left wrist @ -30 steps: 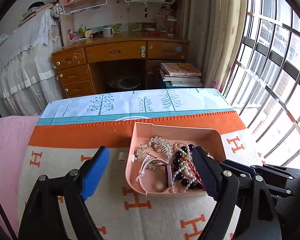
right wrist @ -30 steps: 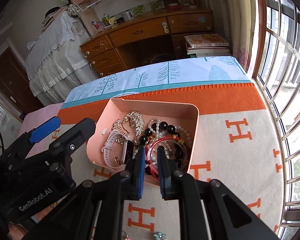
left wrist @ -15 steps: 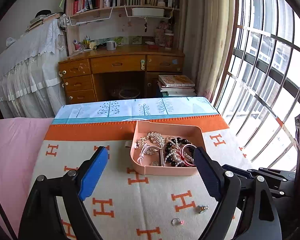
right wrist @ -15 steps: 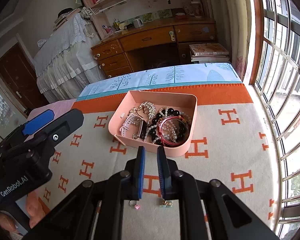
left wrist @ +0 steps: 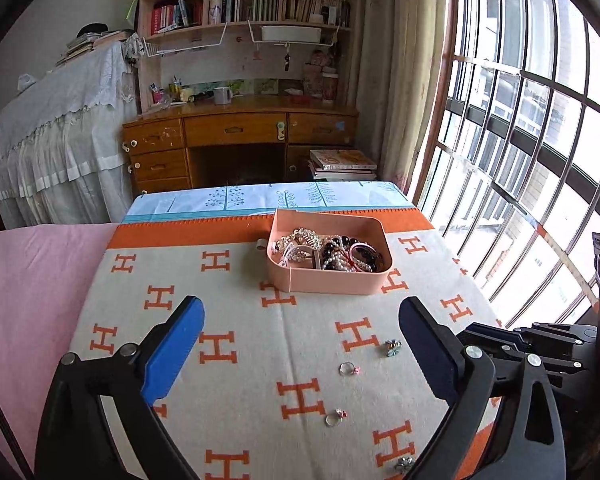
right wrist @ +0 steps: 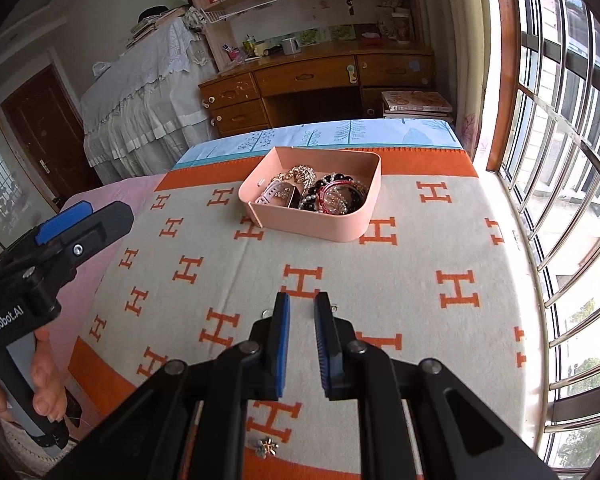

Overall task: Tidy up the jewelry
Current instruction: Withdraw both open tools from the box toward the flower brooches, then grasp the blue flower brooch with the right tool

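Note:
A pink open box [left wrist: 328,280] [right wrist: 312,224] stands on the H-patterned blanket and holds bead bracelets [left wrist: 340,258], a watch [right wrist: 288,196] and a gold brooch [left wrist: 302,236]. On the blanket nearer me lie two small rings [left wrist: 348,368] [left wrist: 336,418] and little flower pieces [left wrist: 392,348] [right wrist: 266,447]. My left gripper [left wrist: 300,304] hovers well short of the box, its jaws opening wide with nothing between them. My right gripper [right wrist: 302,298] is shut and empty, also well back from the box.
The blanket [left wrist: 236,280] covers a bed beside a barred window [left wrist: 520,160] on the right. A wooden desk [left wrist: 240,132] and bookshelves stand beyond the bed. A person's hand [right wrist: 46,376] holds the left gripper's handle at the left edge.
Both grippers have drawn back from the box and risen a little, so the box now looks smaller and farther. The left jaws spread wider. Loose rings came into view.

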The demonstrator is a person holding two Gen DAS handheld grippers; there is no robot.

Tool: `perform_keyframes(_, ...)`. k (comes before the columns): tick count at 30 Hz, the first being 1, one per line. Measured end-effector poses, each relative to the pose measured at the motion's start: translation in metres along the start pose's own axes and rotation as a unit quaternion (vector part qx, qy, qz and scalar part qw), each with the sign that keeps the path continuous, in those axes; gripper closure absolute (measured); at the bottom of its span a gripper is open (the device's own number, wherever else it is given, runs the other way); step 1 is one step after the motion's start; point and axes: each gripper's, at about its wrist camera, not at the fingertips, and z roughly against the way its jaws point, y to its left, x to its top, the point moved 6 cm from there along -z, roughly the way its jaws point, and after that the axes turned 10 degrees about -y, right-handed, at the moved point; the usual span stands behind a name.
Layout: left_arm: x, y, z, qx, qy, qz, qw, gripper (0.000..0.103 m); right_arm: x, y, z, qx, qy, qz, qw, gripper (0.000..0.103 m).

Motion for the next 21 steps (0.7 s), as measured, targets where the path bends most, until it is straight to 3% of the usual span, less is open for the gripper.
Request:
perform_keyframes(9,-0.067,0.009,0.003,-0.006,0.062,0.01,0.998,0.003,-0.063,0.007,0.004,0.04,0.042,0.014,0.998,0.09)
perform_keyframes(16,-0.115,0.009,0.001,-0.007,0.105,0.004,0.9945,0.003,-0.11,0.031,0.003,0.084,0.076,0.075,0.991,0.09)
perform_keyframes(17,-0.121,0.009,0.001,-0.009,0.11,0.006,0.9939,0.003,-0.114,0.034,0.005,0.085,0.075,0.085,0.99,0.088)
perform_keyframes(20,-0.134,0.008,-0.001,-0.014,0.124,0.009,0.9921,0.003,-0.123,0.04,0.005,0.083,0.067,0.111,0.988,0.069)
perform_keyframes(21,-0.138,0.008,-0.002,-0.015,0.128,0.009,0.9916,0.003,-0.125,0.042,0.006,0.082,0.065,0.12,0.987,0.067)
